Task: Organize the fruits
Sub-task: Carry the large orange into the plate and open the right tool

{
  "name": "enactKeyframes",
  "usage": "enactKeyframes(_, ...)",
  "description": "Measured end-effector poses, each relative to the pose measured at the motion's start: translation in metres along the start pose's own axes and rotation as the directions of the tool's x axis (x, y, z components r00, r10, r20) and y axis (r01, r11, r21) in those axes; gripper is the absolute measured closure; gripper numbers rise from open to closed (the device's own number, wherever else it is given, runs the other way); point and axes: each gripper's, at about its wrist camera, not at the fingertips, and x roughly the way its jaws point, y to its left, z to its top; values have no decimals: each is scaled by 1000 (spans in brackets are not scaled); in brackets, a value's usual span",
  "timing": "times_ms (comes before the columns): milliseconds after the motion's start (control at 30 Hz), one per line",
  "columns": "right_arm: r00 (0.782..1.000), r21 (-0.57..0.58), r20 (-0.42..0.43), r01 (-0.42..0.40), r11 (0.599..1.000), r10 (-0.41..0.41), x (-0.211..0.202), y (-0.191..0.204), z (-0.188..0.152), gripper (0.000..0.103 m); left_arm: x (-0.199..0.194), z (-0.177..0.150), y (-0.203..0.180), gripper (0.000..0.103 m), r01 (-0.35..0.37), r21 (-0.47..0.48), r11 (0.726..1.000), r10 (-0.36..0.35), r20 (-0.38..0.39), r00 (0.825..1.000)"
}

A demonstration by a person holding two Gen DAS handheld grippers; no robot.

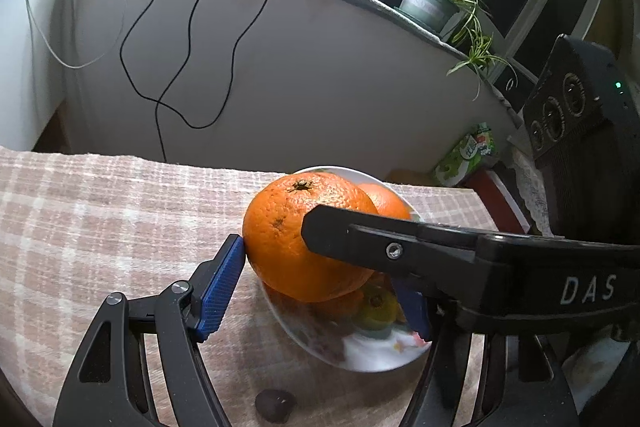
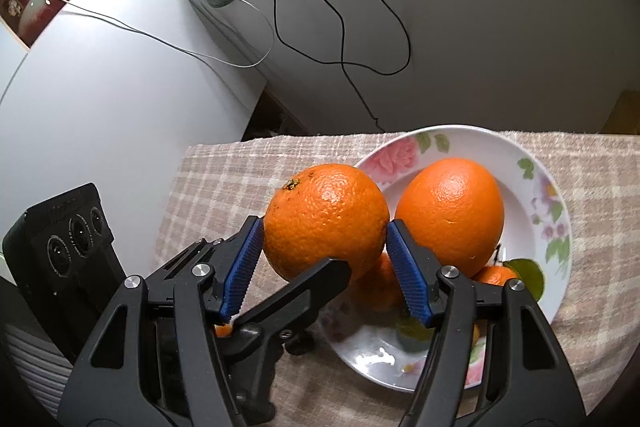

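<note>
A large orange [image 2: 326,219] is held over the near rim of a white flowered plate [image 2: 540,195]. My right gripper [image 2: 324,243] is shut on it, blue pads on both sides. My left gripper [image 1: 320,287] also closes on the same orange [image 1: 296,239]: its left pad [image 1: 224,279] touches the orange, its right pad is partly hidden behind the right gripper's finger [image 1: 360,239]. A second large orange [image 2: 450,215] lies in the plate with smaller oranges [image 2: 496,275] and a green-yellow fruit [image 1: 376,311].
The plate stands on a checked pink-beige cloth [image 1: 100,219]. A small dark object [image 1: 276,405] lies on the cloth near the front. Black and white cables [image 2: 340,27] hang on the wall behind. A potted plant [image 1: 432,3] stands on a ledge.
</note>
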Motion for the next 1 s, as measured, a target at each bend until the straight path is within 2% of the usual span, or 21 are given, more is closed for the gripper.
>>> enactKeyframes(400,998,-28,26,59,998,-59,-8,-1,10,36,9,3,-8,32,-4,31,999,5,-25,1000)
enactKeyframes(600,992,-56,50,117,992,-115,-12,3,11,36,9,2,-6,33,-27,43,999,29,-42,999)
enactKeyframes(733,994,-37,50,96,995,-94,-15,-3,12,36,3,3,-9,33,-29,57,998,31,-30,999)
enactKeyframes(1000,992,-86,79,103,991,-96,-24,12,10,36,-6,-1,-8,33,-46,69,997,48,-28,998)
